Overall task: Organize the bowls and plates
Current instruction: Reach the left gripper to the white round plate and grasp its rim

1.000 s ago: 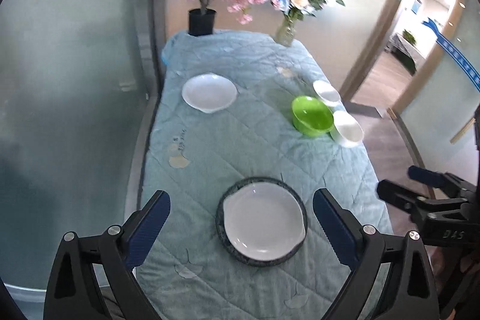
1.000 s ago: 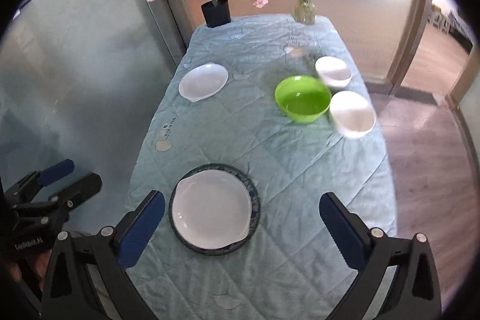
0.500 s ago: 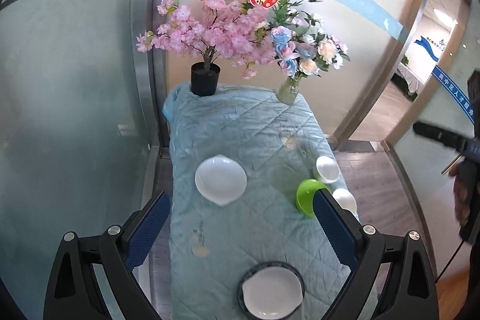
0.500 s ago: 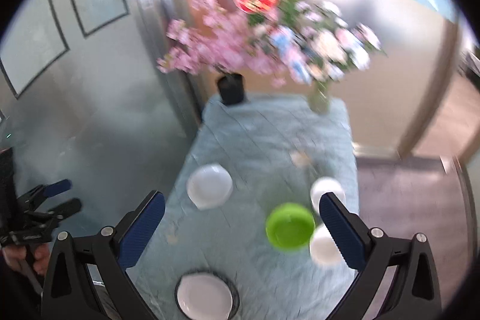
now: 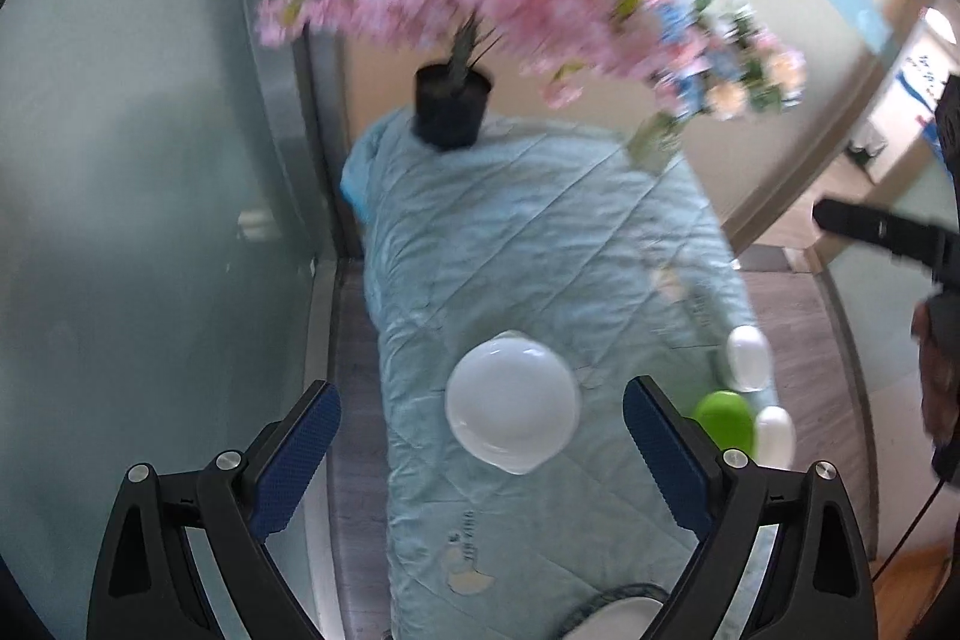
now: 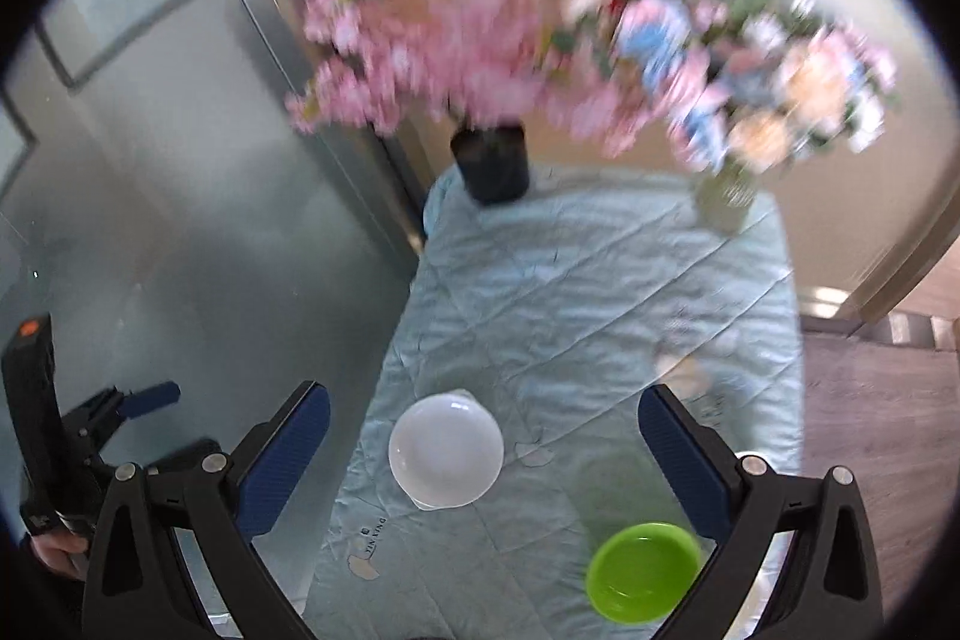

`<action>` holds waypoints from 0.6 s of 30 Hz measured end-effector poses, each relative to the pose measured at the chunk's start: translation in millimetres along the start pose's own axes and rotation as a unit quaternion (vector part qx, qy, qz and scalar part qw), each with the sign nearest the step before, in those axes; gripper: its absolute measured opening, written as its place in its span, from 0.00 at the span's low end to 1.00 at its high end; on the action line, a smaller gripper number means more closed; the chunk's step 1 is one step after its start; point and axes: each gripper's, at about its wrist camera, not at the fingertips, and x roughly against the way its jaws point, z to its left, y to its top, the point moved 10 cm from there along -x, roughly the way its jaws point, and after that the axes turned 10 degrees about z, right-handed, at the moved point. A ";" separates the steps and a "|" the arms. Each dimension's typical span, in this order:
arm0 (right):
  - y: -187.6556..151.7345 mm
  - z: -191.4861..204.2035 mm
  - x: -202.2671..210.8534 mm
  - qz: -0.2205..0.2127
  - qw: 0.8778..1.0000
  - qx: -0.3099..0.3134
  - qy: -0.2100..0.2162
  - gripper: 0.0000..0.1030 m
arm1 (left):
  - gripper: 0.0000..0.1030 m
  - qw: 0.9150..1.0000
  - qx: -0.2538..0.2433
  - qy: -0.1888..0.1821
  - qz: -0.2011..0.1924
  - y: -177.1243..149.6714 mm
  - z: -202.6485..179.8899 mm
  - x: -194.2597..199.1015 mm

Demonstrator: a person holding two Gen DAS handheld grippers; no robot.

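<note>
While both grippers hang high above the table with nothing between their fingers, the task looks barely begun: the step in hand reads as an approach, not a grasp. The left gripper (image 5: 482, 427) has its blue-padded fingers spread wide, and the right gripper (image 6: 484, 433) is spread just as wide; neither touches any dish. On the quilted light-blue tablecloth (image 5: 540, 232) the white plate (image 5: 513, 402) lies alone toward the left side, about midway down the table. Along the right edge sit the green bowl (image 6: 643, 571) and two small white bowls (image 5: 748, 358), one just beyond the green one and one just nearer, close together. At the near end a second white plate rests on a dark-rimmed plate (image 5: 612, 595), only its far rim in view. At the far end stand a black pot of pink blossoms (image 5: 453, 106) and a glass vase of mixed flowers (image 6: 726, 196), both blurred. Judging by this spread, the next move calls for lowering one gripper to a dish rim, likely the lone white plate or a bowl, closing on its edge, and carrying it to a matching stack.
</note>
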 end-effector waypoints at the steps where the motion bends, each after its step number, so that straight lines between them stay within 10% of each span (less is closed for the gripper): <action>1: -1.6 0.1 -18.0 0.011 1.000 -0.002 0.001 0.99 | 0.89 1.000 0.003 0.002 0.009 1.6 5.5 -16.1; 18: -83.5 -3.6 -262.6 0.162 0.985 -0.037 0.037 0.91 | 0.73 0.991 0.008 -0.028 0.131 -34.3 32.1 -248.0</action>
